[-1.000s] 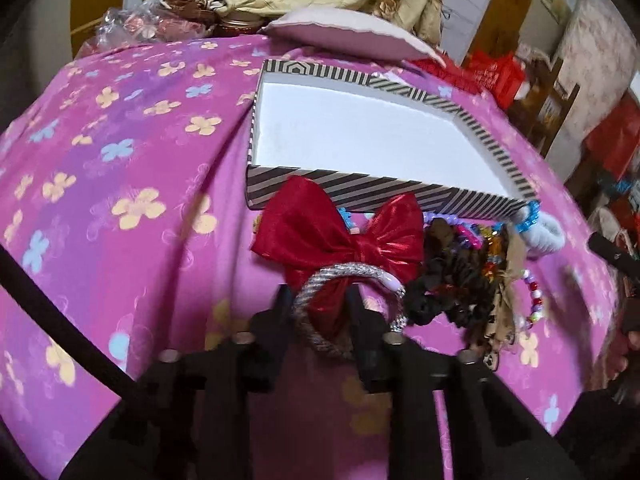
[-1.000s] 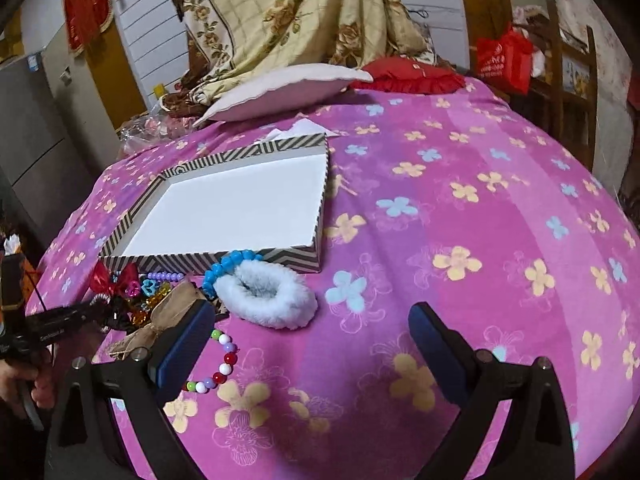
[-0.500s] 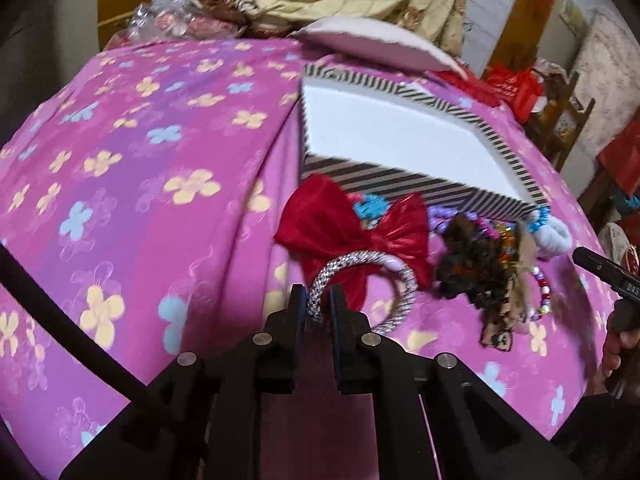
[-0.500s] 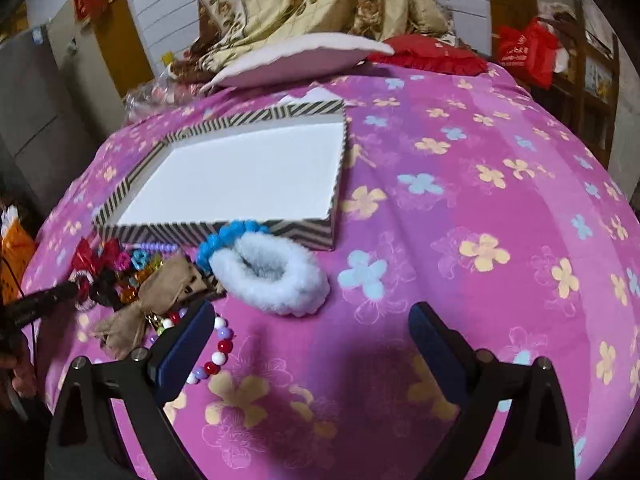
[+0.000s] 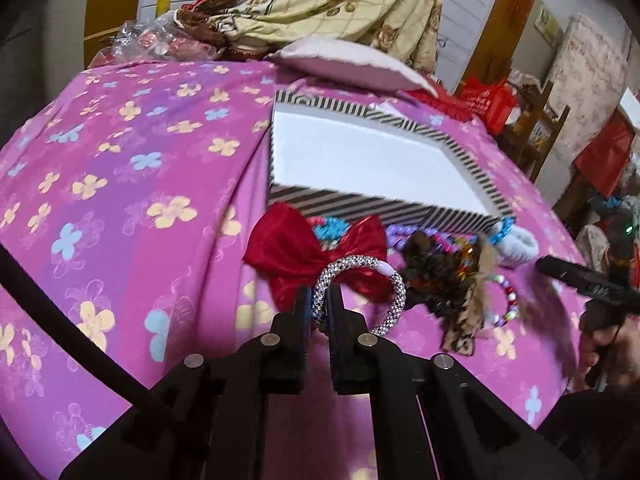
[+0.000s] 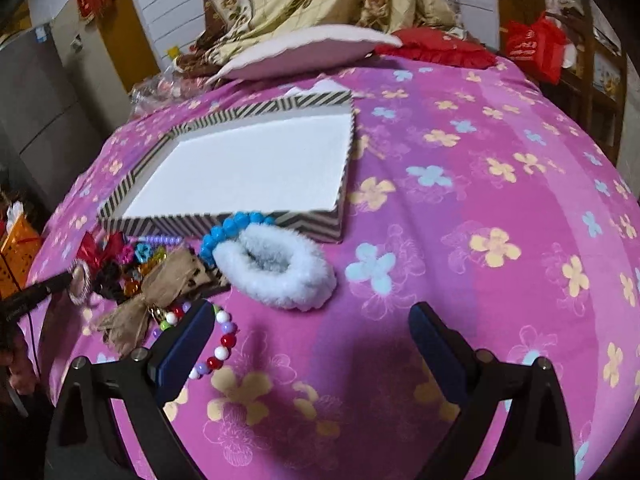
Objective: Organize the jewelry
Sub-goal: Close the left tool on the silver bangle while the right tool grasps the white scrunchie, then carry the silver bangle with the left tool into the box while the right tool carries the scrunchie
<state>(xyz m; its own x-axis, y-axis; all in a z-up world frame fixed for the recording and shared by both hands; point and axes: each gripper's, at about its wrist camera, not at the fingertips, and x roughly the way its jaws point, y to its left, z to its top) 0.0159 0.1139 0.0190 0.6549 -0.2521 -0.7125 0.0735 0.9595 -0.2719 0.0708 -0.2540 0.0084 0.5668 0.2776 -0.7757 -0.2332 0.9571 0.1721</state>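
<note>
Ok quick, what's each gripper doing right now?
Left gripper: shut on the silver sparkly hair tie.
Right gripper: open, holding nothing, above the bedspread near the white fluffy scrunchie.

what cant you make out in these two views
- Left wrist: the bow's lower edge, behind the silver ring; the ring's near part, inside the shut jaws.
- Left wrist: the dark pile, blurred.
- Right wrist: part of the bead string, behind a finger.
</note>
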